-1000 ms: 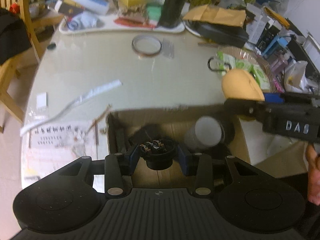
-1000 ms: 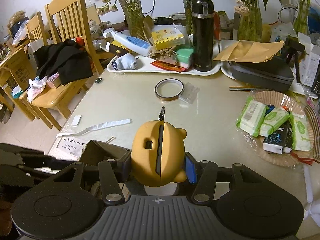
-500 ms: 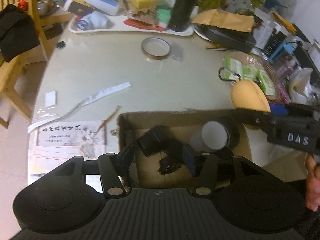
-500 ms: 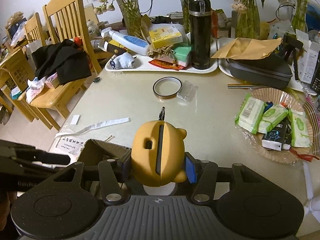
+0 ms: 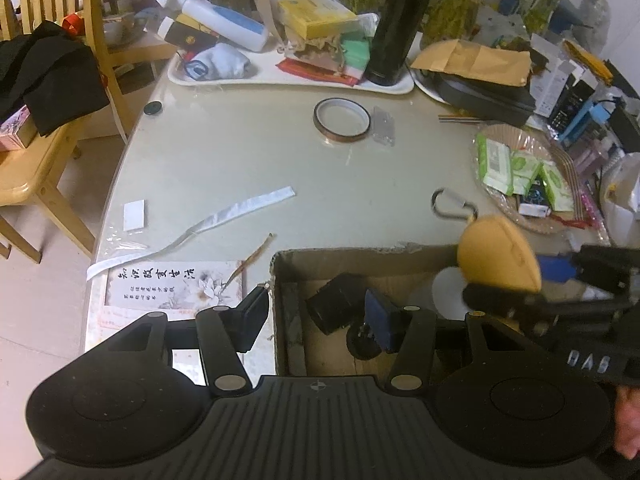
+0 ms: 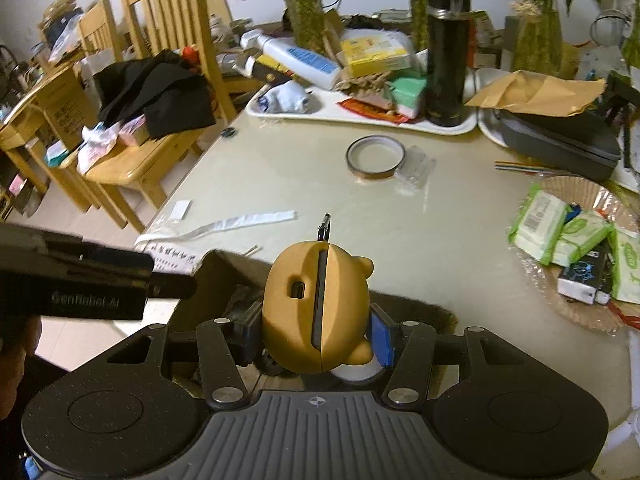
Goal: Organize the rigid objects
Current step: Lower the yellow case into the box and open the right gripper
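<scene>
The right gripper (image 6: 318, 332) grips the orange bear-shaped case (image 6: 316, 308) between its jaws, above the cardboard box (image 5: 344, 258) on the tabletop (image 5: 240, 168). The left gripper (image 5: 316, 316) has just been opening; its jaws stand apart, empty, straddling the box's left wall.

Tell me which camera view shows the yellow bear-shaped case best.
The right wrist view: the yellow bear-shaped case fills the centre, showing its seam, slot and ear, clamped in the right gripper. The left wrist view catches only its rounded side at the right, above the cardboard box.
</scene>
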Demonstrator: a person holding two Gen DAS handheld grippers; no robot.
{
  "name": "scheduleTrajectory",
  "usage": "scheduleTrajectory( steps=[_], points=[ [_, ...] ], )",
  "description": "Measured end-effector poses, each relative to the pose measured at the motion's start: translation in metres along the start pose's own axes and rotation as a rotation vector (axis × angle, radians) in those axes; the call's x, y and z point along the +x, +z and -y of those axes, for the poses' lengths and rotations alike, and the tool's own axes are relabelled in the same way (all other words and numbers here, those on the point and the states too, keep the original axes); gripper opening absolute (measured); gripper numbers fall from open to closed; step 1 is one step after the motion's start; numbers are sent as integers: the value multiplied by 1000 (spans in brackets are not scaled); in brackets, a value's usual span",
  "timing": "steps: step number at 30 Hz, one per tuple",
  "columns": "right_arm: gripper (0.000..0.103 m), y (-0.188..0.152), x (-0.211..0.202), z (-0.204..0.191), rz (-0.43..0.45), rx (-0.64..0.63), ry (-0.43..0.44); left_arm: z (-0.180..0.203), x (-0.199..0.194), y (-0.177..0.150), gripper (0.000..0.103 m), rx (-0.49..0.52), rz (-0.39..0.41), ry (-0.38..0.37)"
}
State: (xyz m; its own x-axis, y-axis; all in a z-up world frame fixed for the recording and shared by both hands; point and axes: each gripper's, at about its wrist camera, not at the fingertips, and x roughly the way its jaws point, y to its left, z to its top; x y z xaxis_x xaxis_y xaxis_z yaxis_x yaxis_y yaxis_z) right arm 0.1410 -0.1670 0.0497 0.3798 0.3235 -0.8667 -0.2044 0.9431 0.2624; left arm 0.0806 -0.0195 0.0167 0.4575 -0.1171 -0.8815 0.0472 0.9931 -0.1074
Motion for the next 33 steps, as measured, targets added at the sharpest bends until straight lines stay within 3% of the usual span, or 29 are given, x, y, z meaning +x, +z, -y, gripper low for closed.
scheduleTrajectory(
  steps=[19, 21, 23, 33],
  points=[
    [59, -12, 14, -31, -77, -130, 68, 0, 1, 0, 52, 7, -4, 40],
    [79, -13, 12, -35, -64, -155, 66, 0, 1, 0, 52, 9, -1, 41],
    [92, -13, 9, -37, -45, -168, 52, 1, 1, 0, 52, 12, 1, 44],
    [103, -10, 10, -27, -37, -123, -32, 0, -1, 0, 52, 10, 20, 50]
  ],
)
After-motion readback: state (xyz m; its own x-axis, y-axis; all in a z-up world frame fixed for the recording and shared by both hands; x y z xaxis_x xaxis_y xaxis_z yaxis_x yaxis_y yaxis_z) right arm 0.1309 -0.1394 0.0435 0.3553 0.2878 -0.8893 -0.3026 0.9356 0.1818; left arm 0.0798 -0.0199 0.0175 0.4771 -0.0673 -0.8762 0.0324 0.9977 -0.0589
